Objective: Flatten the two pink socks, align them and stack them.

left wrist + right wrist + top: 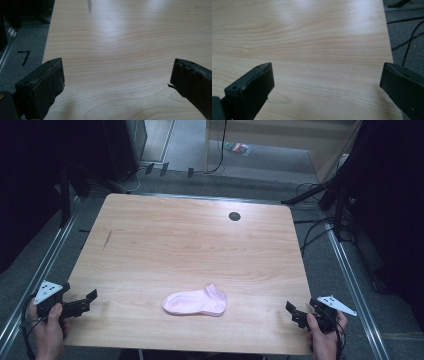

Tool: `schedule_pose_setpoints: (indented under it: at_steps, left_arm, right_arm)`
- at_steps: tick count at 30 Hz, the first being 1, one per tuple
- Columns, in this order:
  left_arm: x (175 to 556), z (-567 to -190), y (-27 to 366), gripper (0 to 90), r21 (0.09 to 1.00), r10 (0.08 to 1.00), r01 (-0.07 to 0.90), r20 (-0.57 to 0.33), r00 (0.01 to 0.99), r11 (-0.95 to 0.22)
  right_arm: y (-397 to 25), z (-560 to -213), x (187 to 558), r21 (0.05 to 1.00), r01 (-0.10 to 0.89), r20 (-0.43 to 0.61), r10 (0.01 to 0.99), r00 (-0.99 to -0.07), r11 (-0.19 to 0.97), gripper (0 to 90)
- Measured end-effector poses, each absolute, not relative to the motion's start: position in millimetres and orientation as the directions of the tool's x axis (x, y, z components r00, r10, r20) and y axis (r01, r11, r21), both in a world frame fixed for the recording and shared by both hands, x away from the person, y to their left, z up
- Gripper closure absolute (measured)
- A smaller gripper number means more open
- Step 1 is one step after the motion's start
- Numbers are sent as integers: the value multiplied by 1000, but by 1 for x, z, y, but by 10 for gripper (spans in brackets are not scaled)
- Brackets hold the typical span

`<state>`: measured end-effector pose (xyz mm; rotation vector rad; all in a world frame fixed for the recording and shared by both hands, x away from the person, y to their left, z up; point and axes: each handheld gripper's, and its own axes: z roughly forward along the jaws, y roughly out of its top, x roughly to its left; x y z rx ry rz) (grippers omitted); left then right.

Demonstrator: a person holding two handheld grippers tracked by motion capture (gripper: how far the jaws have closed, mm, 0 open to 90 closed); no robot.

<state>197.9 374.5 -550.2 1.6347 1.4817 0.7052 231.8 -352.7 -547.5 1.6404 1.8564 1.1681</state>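
A pink ankle sock (196, 302) lies flat on the wooden table (190, 245), near the front edge and about midway across. My left gripper (86, 302) rests at the table's front left corner, held by a hand, well to the left of the sock. Its jaws stand wide apart over bare wood (117, 75) with nothing between them. At the front right corner my right gripper (295, 314) is held the same way, to the right of the sock. Its jaws also stand wide apart above bare tabletop (327, 77).
A round dark hole (234, 216) sits in the table's far right part. Cables (312, 232) trail on the floor to the right of the table, and metal rails (50, 255) run along both sides. A table edge lies close to each gripper.
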Motion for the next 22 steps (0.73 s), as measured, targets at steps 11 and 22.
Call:
schedule_pose_setpoints:
  at_steps: [11, 22]
  left_arm:
    - [192, -552, 385, 0, 843, 986, 538, -92, 142, 1]
    - [192, -553, 388, 0, 842, 979, 539, -140, 151, 38]
  right_arm:
    - [-366, -549, 223, 790, 612, 229, 948, -220, -49, 0]
    - [-368, -550, 224, 779, 624, 240, 949, -204, -63, 34]
